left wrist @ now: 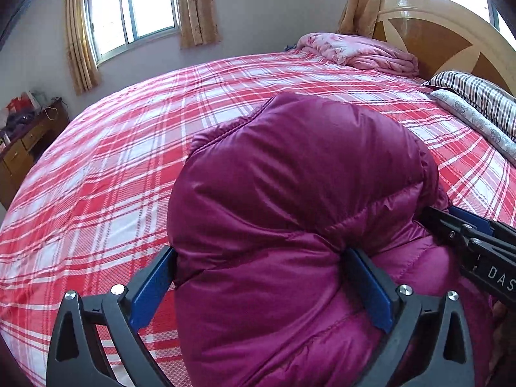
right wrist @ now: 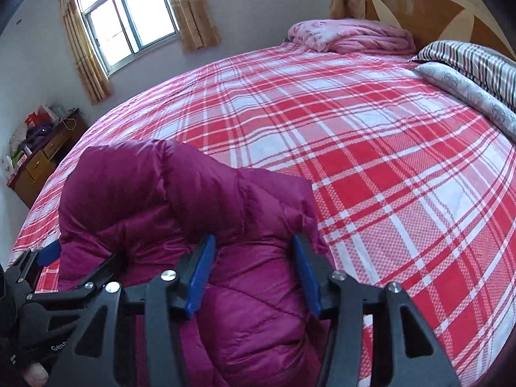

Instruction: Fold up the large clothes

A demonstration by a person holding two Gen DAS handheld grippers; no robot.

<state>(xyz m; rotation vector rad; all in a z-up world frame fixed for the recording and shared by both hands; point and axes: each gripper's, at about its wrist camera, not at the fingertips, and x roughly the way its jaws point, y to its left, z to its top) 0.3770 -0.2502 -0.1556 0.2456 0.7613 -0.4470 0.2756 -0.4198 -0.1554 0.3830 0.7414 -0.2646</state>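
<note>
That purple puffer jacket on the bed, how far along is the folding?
The puffer jacket already lies bunched, doubled over on the plaid bedsheet. Left gripper and right gripper both straddle it, jaws apart. Flattening and squaring it remains.

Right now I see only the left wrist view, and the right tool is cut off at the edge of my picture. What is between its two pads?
Observer: The purple jacket fills the gap between the blue pads of the right tool. Whether they press it, I cannot tell.
Operator: Where does the jacket end on that side?
Observer: Its edge lies just beyond the right-hand pad. Past that edge, only the plaid sheet shows.
</note>
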